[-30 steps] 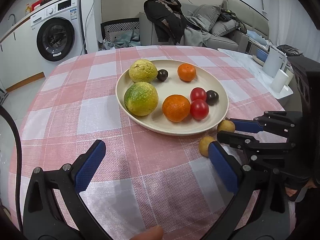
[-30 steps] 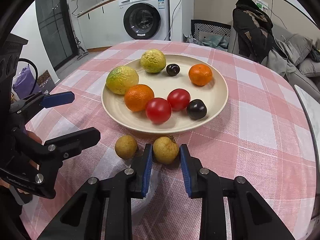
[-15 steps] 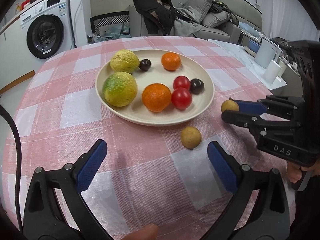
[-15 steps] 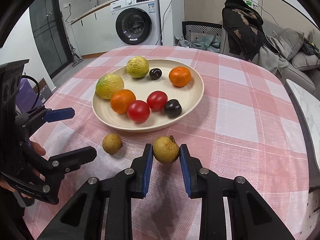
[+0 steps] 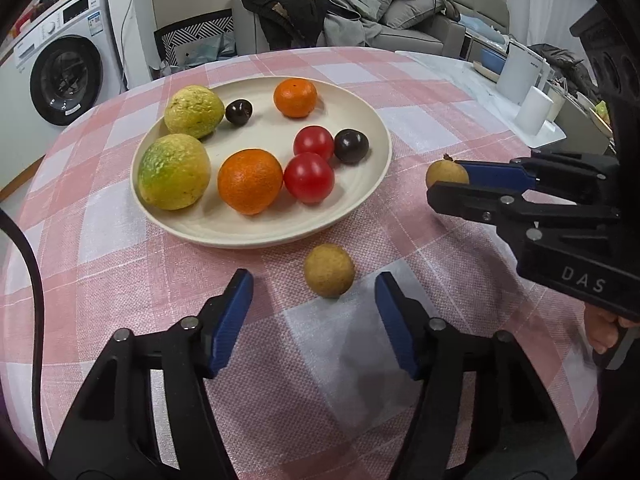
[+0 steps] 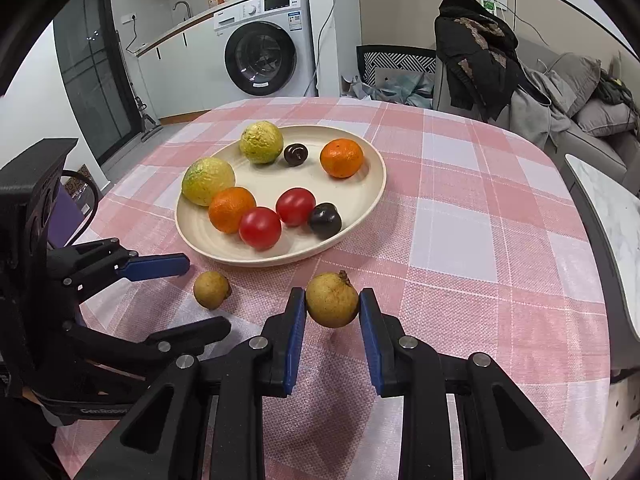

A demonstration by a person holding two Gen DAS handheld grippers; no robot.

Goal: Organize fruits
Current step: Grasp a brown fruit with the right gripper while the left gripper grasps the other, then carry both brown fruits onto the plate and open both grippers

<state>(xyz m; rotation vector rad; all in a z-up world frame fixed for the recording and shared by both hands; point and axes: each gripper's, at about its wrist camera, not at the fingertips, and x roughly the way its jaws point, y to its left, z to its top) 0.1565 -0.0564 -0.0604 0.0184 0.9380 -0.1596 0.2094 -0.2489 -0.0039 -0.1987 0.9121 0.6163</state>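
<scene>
Held longan (image 5: pixel 446 173) half hidden behind right tool (image 5: pixel 448 184); washing machine (image 5: pixel 60 76) cut by left edge.

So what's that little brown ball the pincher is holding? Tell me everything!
It looks like a longan: small, round, with tan, finely speckled skin and a stubby stem nub on top. The right gripper pinches it between blue pads, lifted above the pink checked tablecloth, near the plate's front rim.

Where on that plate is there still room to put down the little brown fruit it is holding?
The cream plate has bare room in its middle, between the small dark plum, the far orange and the red tomatoes. Its front rim is bare too. The left side, by the yellow-green fruits, is crowded.
</scene>
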